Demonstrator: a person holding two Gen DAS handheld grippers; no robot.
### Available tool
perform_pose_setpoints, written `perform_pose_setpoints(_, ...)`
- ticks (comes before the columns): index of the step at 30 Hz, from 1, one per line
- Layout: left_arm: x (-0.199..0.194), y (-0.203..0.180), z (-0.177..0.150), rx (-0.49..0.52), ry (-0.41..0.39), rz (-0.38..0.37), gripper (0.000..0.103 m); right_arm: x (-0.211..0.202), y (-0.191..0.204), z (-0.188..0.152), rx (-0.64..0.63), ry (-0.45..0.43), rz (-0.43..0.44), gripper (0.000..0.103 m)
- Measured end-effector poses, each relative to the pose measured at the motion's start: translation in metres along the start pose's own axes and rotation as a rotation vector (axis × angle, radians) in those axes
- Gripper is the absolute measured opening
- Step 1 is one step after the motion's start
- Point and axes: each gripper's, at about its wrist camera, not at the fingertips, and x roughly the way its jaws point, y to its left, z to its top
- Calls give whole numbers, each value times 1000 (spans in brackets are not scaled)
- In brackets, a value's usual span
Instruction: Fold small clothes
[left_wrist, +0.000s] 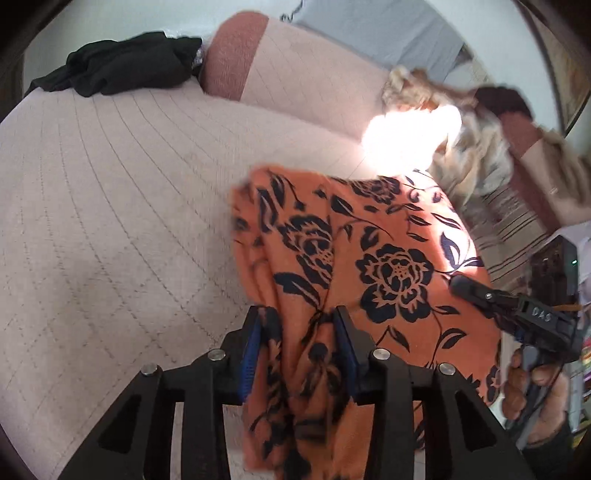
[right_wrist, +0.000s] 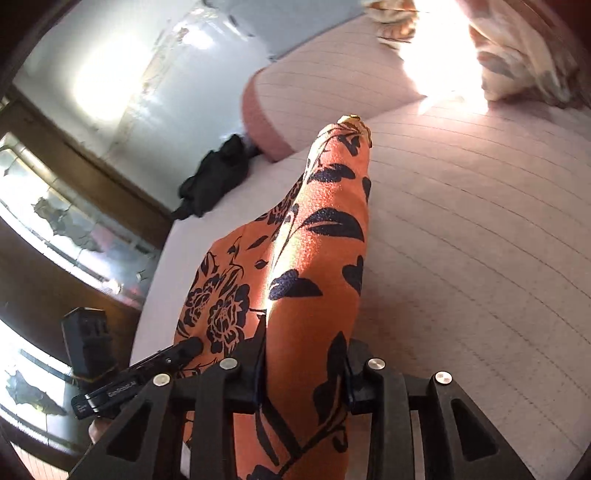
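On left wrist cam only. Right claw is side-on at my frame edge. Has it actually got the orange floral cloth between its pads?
Observer: Yes. In the right wrist view, the orange black-floral fabric garment fills the gap of the right claw, with both pads against it.
Operator: How does it sit ahead of that claw?
Observer: As a raised ridge running away from the camera, ending in a yellowish tip.
Operator: What's on the ridge's far side from me?
Observer: The pink quilted bedcover, right of the ridge.

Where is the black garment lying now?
The black garment lies at the bed's far left edge in the left wrist view, beside the pink bolster.
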Motion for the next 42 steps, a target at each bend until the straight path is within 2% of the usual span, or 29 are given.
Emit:
perform_pose_setpoints(1,6,-2,-2,16,12,49,48,6,-16,-6,49,16,-57,45)
perform_pose_setpoints(2,5,-3,-7,19,-8,66,63,11,-30,-13,99,49,-132,62)
perform_pose_setpoints(3,-1,-3,-11,13,-27,87,69,11,-35,-20,118,58,-182,64)
perform_pose_setpoints(4,-10,-2,-16,10,-46,118,79,5,-33,-26,104,36,-179,65)
perform_pose_setpoints(6,-30,-4,-22,13,-86,191,83,-13,-10,-38,26,-28,-223,66)
perform_pose_setpoints(8,-50,-4,-30,10,-128,257,86,-30,17,-49,-29,-87,-269,81)
perform_pose_setpoints(10,-71,-2,-40,27,-162,326,86,-41,47,-66,-83,-112,-320,89)
perform_pose_setpoints(13,-101,-11,-59,49,-219,381,88,-47,82,-92,-166,-105,-368,103)
perform_pose_setpoints(16,-120,-24,-71,65,-219,420,88,-50,103,-120,-204,-96,-427,103)
perform_pose_setpoints(21,-149,-40,-87,24,-257,379,89,-59,125,-142,-233,-101,-460,103)
perform_pose_setpoints(22,-153,-44,-89,30,-260,378,93,-63,130,-145,-243,-109,-467,103)
perform_pose_setpoints(23,-154,-49,-91,40,-262,380,98,-66,134,-146,-256,-115,-474,103)
perform_pose_setpoints(29,-164,-72,-95,63,-281,368,102,-80,146,-145,-288,-135,-485,103)
perform_pose_setpoints(33,-166,-82,-94,65,-291,395,102,-89,147,-146,-299,-152,-497,103)
perform_pose_setpoints(42,-155,-91,-88,79,-280,358,103,-80,146,-143,-319,-123,-499,103)
